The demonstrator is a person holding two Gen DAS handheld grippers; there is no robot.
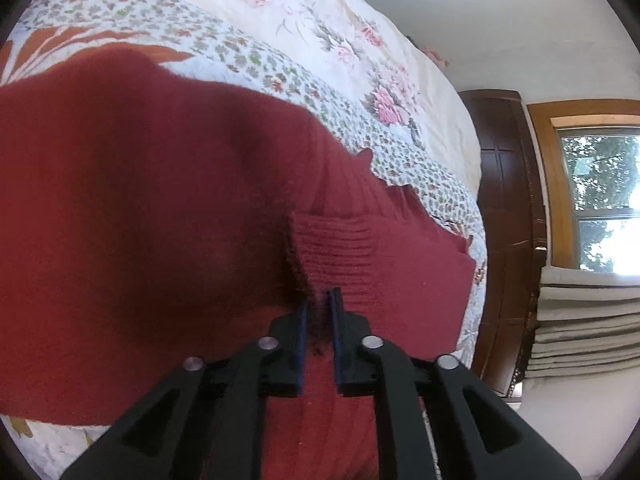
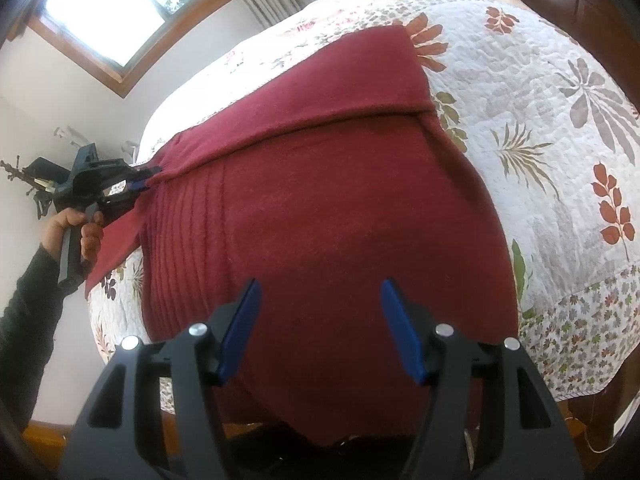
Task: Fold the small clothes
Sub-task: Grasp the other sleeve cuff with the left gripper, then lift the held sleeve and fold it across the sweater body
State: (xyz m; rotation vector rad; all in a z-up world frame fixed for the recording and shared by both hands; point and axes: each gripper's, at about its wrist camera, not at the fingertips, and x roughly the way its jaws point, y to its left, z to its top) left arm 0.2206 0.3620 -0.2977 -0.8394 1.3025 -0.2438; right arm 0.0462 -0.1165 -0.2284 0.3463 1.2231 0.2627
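Red sweater spread on the quilt
Left gripper pinches its ribbed hem at the bed's edge; right gripper hangs spread above; window beyond.

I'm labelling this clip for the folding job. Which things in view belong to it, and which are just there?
Part of the job:
red sweater
left gripper, shut on its ribbed edge
right gripper, open above it
floral quilt, the work surface

Just there:
window
cream bedspread
dark wooden bed frame
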